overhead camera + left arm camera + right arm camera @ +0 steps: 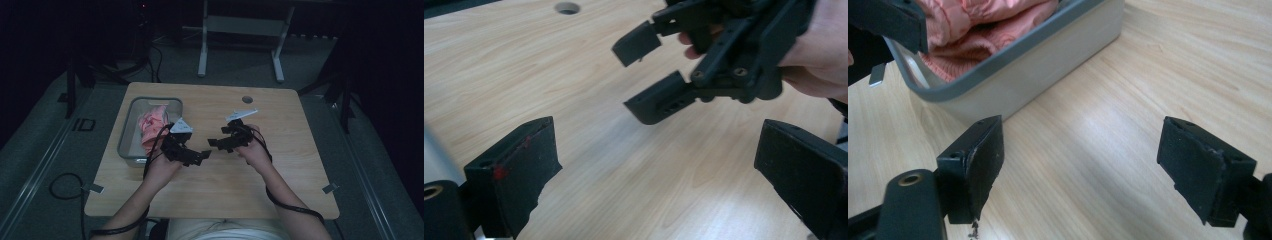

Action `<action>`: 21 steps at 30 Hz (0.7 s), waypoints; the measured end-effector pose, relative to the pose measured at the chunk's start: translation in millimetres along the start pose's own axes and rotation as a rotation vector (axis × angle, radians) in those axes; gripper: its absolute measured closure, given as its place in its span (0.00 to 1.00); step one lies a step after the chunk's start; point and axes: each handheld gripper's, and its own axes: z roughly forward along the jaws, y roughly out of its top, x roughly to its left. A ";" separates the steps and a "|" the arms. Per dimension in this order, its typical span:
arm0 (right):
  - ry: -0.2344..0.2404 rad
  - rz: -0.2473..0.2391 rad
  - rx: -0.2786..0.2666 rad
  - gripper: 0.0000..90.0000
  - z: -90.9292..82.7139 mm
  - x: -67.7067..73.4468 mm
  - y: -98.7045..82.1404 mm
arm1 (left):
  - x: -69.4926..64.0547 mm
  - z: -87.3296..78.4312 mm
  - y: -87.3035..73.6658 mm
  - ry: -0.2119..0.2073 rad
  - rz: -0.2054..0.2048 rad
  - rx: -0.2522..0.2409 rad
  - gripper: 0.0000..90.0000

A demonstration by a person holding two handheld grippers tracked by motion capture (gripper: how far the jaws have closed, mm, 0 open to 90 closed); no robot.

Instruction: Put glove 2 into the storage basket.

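Both grippers released, left gripper (200, 157), right gripper (216, 144), pink cloth (150, 127) in grey bin (131, 125)

No readable text or labels, seemingly (dim, blurry views)

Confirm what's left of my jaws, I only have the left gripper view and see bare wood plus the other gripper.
Observer: A grey bin sits on the table's left side, close beside your left gripper.
Operator: Anything in it?
Observer: Pink cloth, crumpled, bulging above the rim.
Operator: Right gripper state? I see two jaws apart.
Observer: Open in its own view too, nothing between the jaws, only table.
Operator: Are the grippers touching?
Observer: From above, tips face each other over mid-table with a small gap.
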 end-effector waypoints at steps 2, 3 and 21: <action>0.002 -0.003 0.001 0.21 -1.7 -1.8 -5.9 | -4.9 4.3 -1.7 -0.015 0.010 0.002 0.04; -0.002 -0.009 0.004 0.21 -2.3 -2.3 -8.8 | -7.2 6.1 -2.6 -0.018 0.017 0.001 0.04; 0.005 -0.043 -0.026 0.18 -8.5 -12.1 -65.2 | -33.4 38.2 -31.9 -0.106 0.096 0.011 0.04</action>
